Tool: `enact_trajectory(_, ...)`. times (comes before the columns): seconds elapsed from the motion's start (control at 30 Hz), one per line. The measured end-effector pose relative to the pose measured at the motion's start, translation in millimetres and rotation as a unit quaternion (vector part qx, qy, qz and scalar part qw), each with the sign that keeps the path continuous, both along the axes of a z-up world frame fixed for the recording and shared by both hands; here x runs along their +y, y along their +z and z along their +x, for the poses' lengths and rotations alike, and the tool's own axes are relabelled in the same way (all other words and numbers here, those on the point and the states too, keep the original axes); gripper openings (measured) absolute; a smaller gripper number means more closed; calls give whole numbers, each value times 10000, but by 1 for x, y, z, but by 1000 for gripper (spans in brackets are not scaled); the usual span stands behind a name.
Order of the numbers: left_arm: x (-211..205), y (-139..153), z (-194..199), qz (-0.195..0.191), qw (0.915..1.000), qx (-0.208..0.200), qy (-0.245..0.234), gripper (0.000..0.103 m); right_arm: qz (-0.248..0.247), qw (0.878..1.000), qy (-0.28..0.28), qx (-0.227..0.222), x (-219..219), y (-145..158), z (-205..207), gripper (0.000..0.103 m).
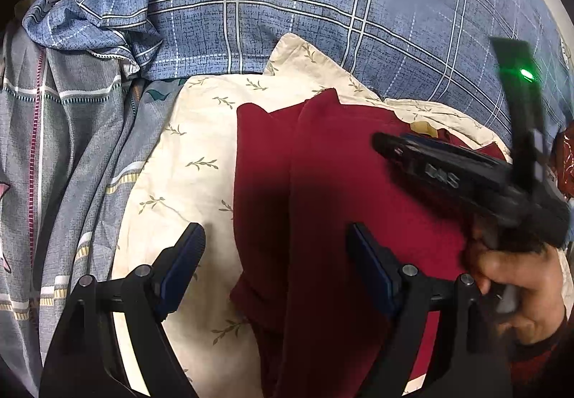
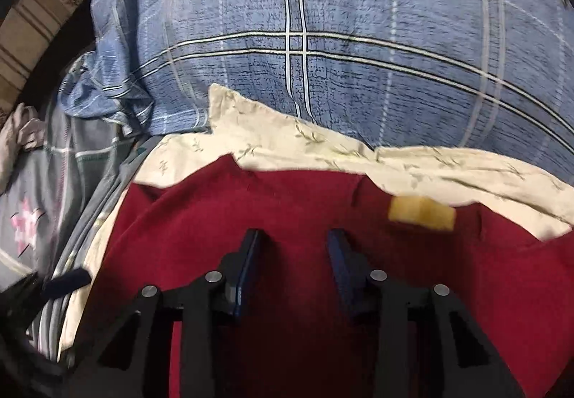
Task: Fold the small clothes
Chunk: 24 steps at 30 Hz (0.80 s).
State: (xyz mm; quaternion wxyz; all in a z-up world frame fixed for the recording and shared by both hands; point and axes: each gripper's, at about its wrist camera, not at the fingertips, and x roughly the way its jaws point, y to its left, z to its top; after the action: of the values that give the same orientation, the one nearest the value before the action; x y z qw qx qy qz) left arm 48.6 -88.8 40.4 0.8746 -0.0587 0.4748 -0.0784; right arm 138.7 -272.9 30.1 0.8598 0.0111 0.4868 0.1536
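Fingers of the left gripper [image 1: 274, 247] and the right gripper [image 2: 292, 240] stand apart, holding nothing, so the next pinch should take the edge of the red garment [image 1: 323, 182] cleanly, without catching the cream cloth [image 1: 201, 146] under it.

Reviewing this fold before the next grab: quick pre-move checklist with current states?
1. Left gripper open, nothing pinched: ok.
2. Right gripper jaws apart over the red garment, not gripping it: ok.
3. Garment lying on the cream leaf-print cloth: ok.
4. Garment flat: not ok, a lengthwise fold ridge shows.
5. Yellow tag at the garment's far edge exposed: ok.
6. Grippers clear of each other: cannot tell, right one is blurred.
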Motion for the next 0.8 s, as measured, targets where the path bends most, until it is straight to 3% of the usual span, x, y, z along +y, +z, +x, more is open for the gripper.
enact_trajectory(0.17,10,3,2,-231,9997,48,70,82,120,9998,-123,37,3,-11,15,41)
enact_trajectory(0.33,30,11,-14,-489,9987,34,155,82,204,9995,-244,42,-5,0,5,42)
enact_trajectory(0.4,37,13,-21,-642,9978,97,142,82,388,9988,-232,164,-2,15,-4,66)
enact_trajectory(0.47,44,15,-25,-783,9966,173,201,82,628,9976,45,302,13,26,-8,75)
enact_trajectory(0.53,49,14,-29,-894,9955,176,269,83,662,9954,527,443,39,33,-13,78)
enact_trajectory(0.63,50,4,-34,-905,9947,381,303,83,403,9930,975,529,77,31,-12,83)
enact_trajectory(0.7,45,2,-33,-801,9958,389,191,83,-148,9908,1150,694,105,14,-3,87)
enact_trajectory(0.77,43,3,-31,-736,9966,322,175,83,-581,9879,1223,751,117,2,1,88)
enact_trajectory(0.8,41,4,-30,-753,9966,306,154,83,-726,9867,1271,704,119,-1,2,83)
